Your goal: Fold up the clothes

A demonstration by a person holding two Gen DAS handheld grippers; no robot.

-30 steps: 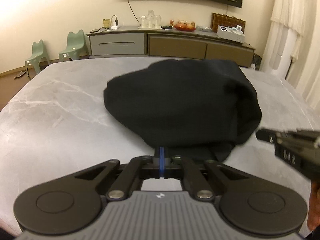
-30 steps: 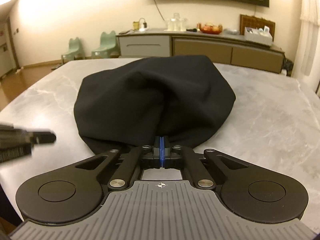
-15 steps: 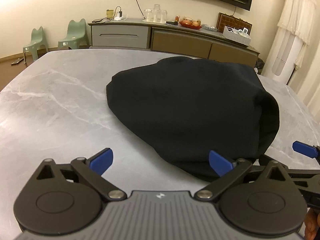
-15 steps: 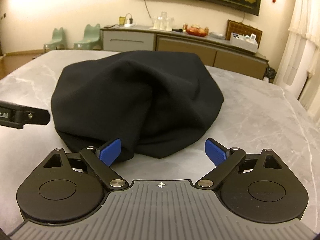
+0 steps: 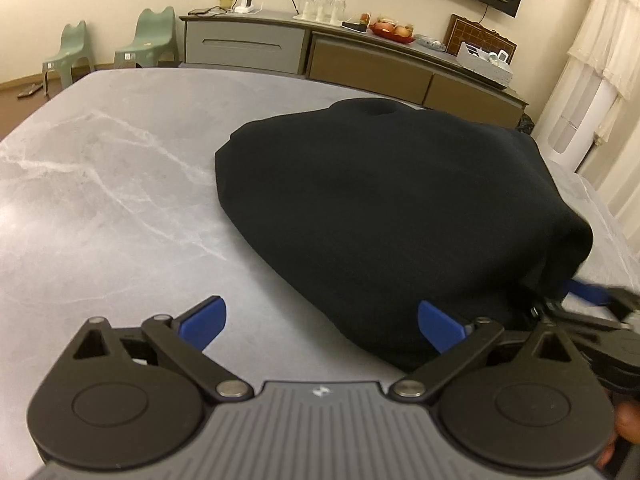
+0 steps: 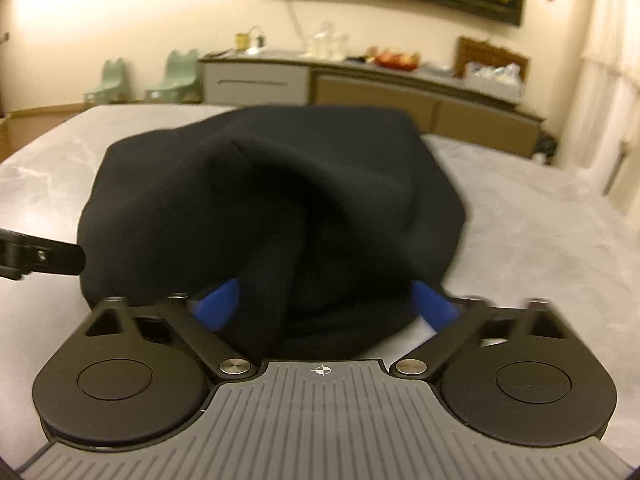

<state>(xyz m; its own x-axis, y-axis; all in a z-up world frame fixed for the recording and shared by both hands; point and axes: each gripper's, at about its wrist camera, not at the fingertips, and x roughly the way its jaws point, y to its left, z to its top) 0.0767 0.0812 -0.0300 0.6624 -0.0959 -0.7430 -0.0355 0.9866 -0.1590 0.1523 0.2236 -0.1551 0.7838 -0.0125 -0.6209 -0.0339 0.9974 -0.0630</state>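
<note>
A black garment (image 5: 392, 216) lies folded in a rounded heap on the grey marble table (image 5: 100, 200); it also shows in the right wrist view (image 6: 280, 200). My left gripper (image 5: 320, 322) is open at the garment's near left edge, its right blue pad against the cloth, holding nothing. My right gripper (image 6: 326, 306) is open with the garment's near edge and a raised fold between its blue pads. The right gripper shows at the right edge of the left wrist view (image 5: 588, 300). The left gripper's finger shows at the left edge of the right wrist view (image 6: 44, 260).
A long sideboard (image 5: 320, 56) with glasses, fruit and boxes stands against the far wall. Two small green chairs (image 5: 108, 48) stand at the back left. White curtains (image 5: 600, 60) hang at the right. The table's bare marble (image 6: 560, 240) extends to the right of the garment.
Both grippers were shut on the garment's near edge a second ago; both have opened and let it go. The right gripper has since moved closer over the cloth's edge.
</note>
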